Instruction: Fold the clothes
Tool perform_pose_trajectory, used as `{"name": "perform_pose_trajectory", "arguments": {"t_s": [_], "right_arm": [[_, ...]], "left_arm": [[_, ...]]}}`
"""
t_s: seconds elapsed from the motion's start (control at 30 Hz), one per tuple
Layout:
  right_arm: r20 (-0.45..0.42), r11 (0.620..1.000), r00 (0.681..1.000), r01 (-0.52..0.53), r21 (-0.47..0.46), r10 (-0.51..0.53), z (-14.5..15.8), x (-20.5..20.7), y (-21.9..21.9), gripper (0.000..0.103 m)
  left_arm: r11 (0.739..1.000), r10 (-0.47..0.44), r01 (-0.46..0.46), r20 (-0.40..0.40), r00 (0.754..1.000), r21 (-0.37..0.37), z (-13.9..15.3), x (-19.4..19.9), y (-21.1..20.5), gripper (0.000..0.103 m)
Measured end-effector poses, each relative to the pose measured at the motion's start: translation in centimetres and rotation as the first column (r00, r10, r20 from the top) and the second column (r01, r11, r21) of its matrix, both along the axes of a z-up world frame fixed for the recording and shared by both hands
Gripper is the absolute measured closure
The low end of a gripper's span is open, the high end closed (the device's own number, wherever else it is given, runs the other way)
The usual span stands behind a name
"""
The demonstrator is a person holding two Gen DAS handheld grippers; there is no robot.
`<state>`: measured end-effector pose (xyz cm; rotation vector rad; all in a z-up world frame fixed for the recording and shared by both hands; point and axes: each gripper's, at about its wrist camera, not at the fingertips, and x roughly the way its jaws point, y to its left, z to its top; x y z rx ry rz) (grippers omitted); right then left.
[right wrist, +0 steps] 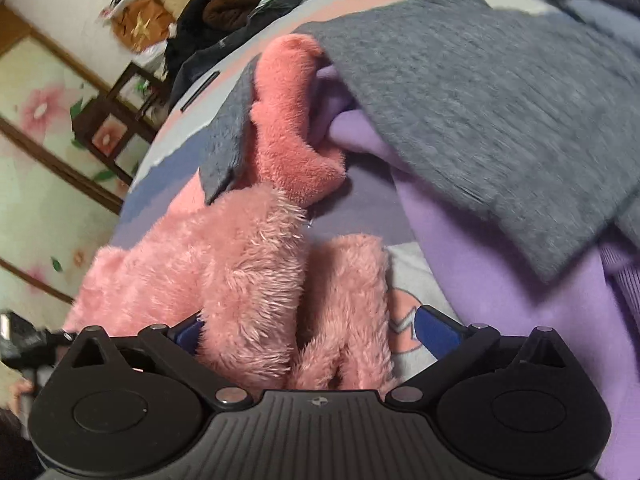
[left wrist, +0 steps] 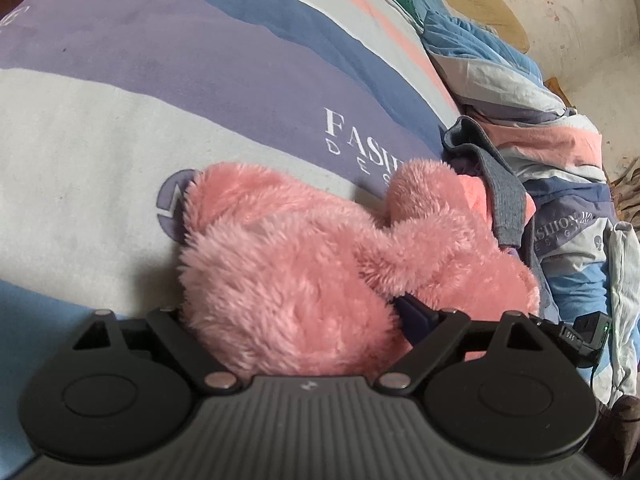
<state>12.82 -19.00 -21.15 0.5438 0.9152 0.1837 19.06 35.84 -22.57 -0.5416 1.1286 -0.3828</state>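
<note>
Left gripper (left wrist: 298,312): jaws wide, pink fluffy garment (left wrist: 288,272) bulging up between them and filling the gap. Only one blue pad (left wrist: 416,314) shows, on its right side; the other is buried in the pile, so I can't tell whether the pads actually press the fabric. I read it as straddling, not clamped. Ahead of it and to its left is the striped bedsheet (left wrist: 120,92), flat and free, likely the surface for laying the garment out. Ahead and to its right, a grey knit piece (left wrist: 504,196) lies draped over the far end of the pink one, with bunched bedding beyond. Right gripper (right wrist: 316,330): also spread wide, both blue pads visible; the left pad (right wrist: 188,330) sits at the edge of the fluff, the right pad (right wrist: 434,330) stands clear with bare sheet showing beside it, so nothing is gripped. Two pink folds run forward between its jaws toward a pink cuff or sleeve (right wrist: 296,128) straight ahead. To its right, a purple garment (right wrist: 500,280) lies under a grey sweater (right wrist: 500,100). Judgement: both grippers sit over the near edge of the same pink garment, probably to pinch it at two points and pull it free of the pile before folding. Risk: the grey piece drags along with it.
</note>
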Motion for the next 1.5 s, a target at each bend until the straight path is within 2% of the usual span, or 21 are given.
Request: {"name": "perform_pose_trajectory", "arguments": {"t_s": [0.1,0.17,0.23,0.3,0.33,0.37,0.4,0.43,0.47,0.53,0.63,0.73,0.83,0.93,1.03,1.13,1.2,1.33,1.43,1.5], "right_arm": [[-0.015,1.0,1.0,0.001,-0.019,-0.001,-0.4,0.2,0.0,0.0],[-0.037,1.0,0.999,0.019,0.016,-0.019,-0.7,0.2,-0.2,0.0],[-0.055,0.996,0.998,-0.031,0.086,0.036,-0.7,0.4,0.0,0.0],[-0.052,0.987,0.993,-0.098,0.126,0.106,-0.8,0.5,0.6,0.014],[-0.049,0.98,0.989,-0.132,0.146,0.14,-0.8,0.6,0.9,0.029],[-0.044,0.979,0.99,-0.128,0.156,0.137,-0.8,0.4,0.9,0.043],[-0.038,0.98,0.992,-0.113,0.164,0.121,-0.7,0.2,0.8,0.05],[-0.032,0.98,0.994,-0.098,0.172,0.105,-0.7,0.0,0.7,0.059],[-0.026,0.98,0.996,-0.082,0.179,0.088,-0.6,-0.2,0.6,0.063],[-0.032,0.987,0.996,-0.08,0.142,0.086,0.2,-0.4,1.1,0.067],[-0.037,0.995,0.996,-0.08,0.062,0.082,2.1,-0.6,2.3,0.071],[0.017,0.993,0.994,-0.107,-0.057,0.108,5.2,-1.3,3.7,0.072],[0.075,0.971,0.983,-0.15,-0.188,0.166,8.5,-1.8,5.8,0.072],[0.118,0.943,0.968,-0.18,-0.28,0.22,11.4,-1.7,7.4,0.072],[0.156,0.929,0.955,-0.193,-0.316,0.252,14.1,-0.5,8.7,0.072],[0.198,0.933,0.944,-0.196,-0.303,0.263,16.9,1.7,9.3,0.072],[0.233,0.939,0.936,-0.196,-0.283,0.266,18.0,4.1,10.4,0.071],[0.297,0.954,0.918,-0.203,-0.22,0.263,19.4,10.6,12.8,0.071],[0.32,0.966,0.916,-0.198,-0.164,0.242,19.2,16.4,14.5,0.071],[0.325,0.974,0.92,-0.19,-0.12,0.219,18.7,20.4,15.5,0.071]], "left_arm": [[1.0,-0.019,0.019,-0.001,1.0,0.021,0.0,0.2,-0.4,0.011],[0.999,-0.035,0.035,-0.001,0.999,0.041,0.1,0.3,-0.8,0.009],[0.998,-0.038,0.038,0.0,0.999,0.054,0.1,0.3,-1.2,0.008],[0.999,-0.008,0.008,-0.005,1.0,0.037,0.1,0.2,-1.0,0.009],[1.0,0.01,-0.01,-0.008,1.0,0.026,0.1,0.1,-0.8,0.011],[0.999,0.022,-0.022,-0.007,1.0,0.023,0.2,-0.1,-0.8,0.018],[0.999,0.033,-0.033,-0.006,0.999,0.021,0.3,-0.3,-0.7,0.024],[0.999,0.045,-0.045,-0.005,0.999,0.018,0.5,-0.5,-0.6,0.04],[0.998,0.055,-0.055,-0.004,0.998,0.014,0.6,-0.8,-0.6,0.058],[0.998,0.068,-0.068,-0.004,0.998,-0.002,1.2,-1.4,-1.0,0.063],[0.995,0.084,-0.085,0.025,0.996,0.046,2.6,-2.2,-2.2,0.066],[0.983,0.131,-0.137,0.057,0.99,0.12,4.1,-3.0,-3.3,0.068],[0.953,0.14,-0.162,0.102,0.985,0.256,6.2,-3.8,-5.5,0.068],[0.904,0.129,-0.18,0.153,0.98,0.388,8.4,-4.7,-7.9,0.068],[0.869,0.146,-0.23,0.217,0.965,0.439,11.2,-5.2,-9.2,0.068],[0.839,0.176,-0.29,0.276,0.945,0.461,14.7,-4.5,-8.4,0.068],[0.824,0.195,-0.324,0.305,0.932,0.464,17.1,-2.7,-7.0,0.068],[0.786,0.206,-0.36,0.337,0.919,0.502,20.9,4.1,-3.4,0.068],[0.746,0.159,-0.357,0.371,0.915,0.562,22.5,10.4,-1.6,0.067],[0.711,0.116,-0.334,0.366,0.923,0.618,22.1,14.3,-0.8,0.067]]}}
